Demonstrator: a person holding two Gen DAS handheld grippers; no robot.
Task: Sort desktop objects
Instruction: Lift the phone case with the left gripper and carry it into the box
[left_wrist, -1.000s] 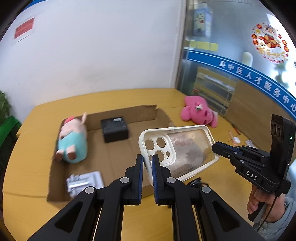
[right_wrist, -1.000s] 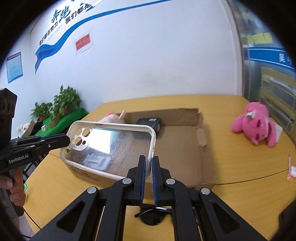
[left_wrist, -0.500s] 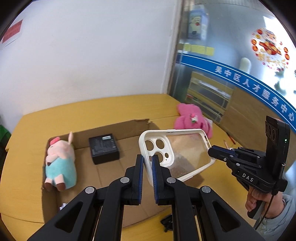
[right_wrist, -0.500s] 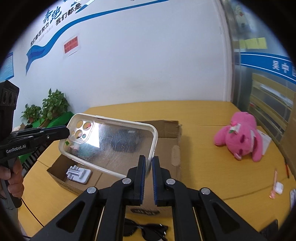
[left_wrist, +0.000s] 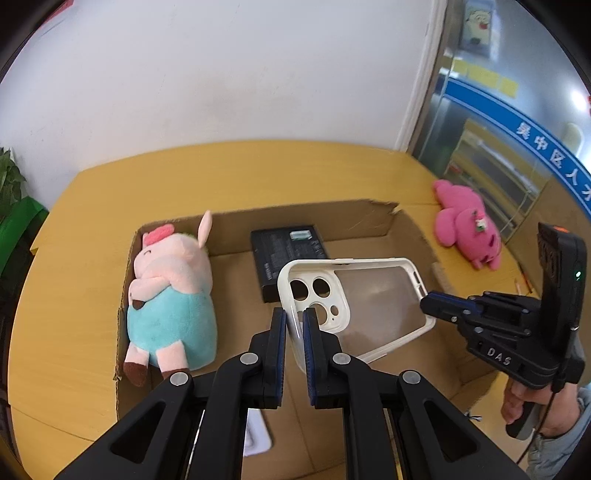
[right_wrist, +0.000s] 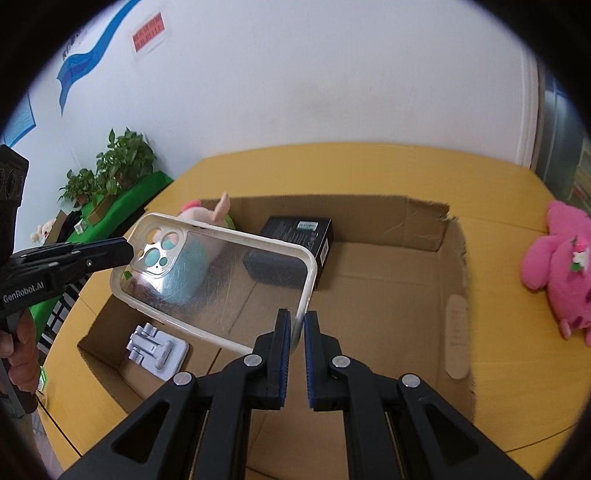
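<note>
The left gripper (left_wrist: 294, 325) rises from the bottom centre of its frame, jaws clamped. The right gripper (right_wrist: 297, 328) does likewise in its own view, pinched tight. A hand (left_wrist: 524, 410) at lower right grips its handle; another hand (right_wrist: 20, 354) shows at left edge.

Yellow table (left_wrist: 258, 173), rounded far corners, set against a white wall. Open cardboard box (left_wrist: 369, 218) lies on it, centre, taking up most of the near half. Pink plush (left_wrist: 467, 234) lies directly on the table to the right of the box, near but apart from it. Far strip of the table beyond the box is bare.
</note>
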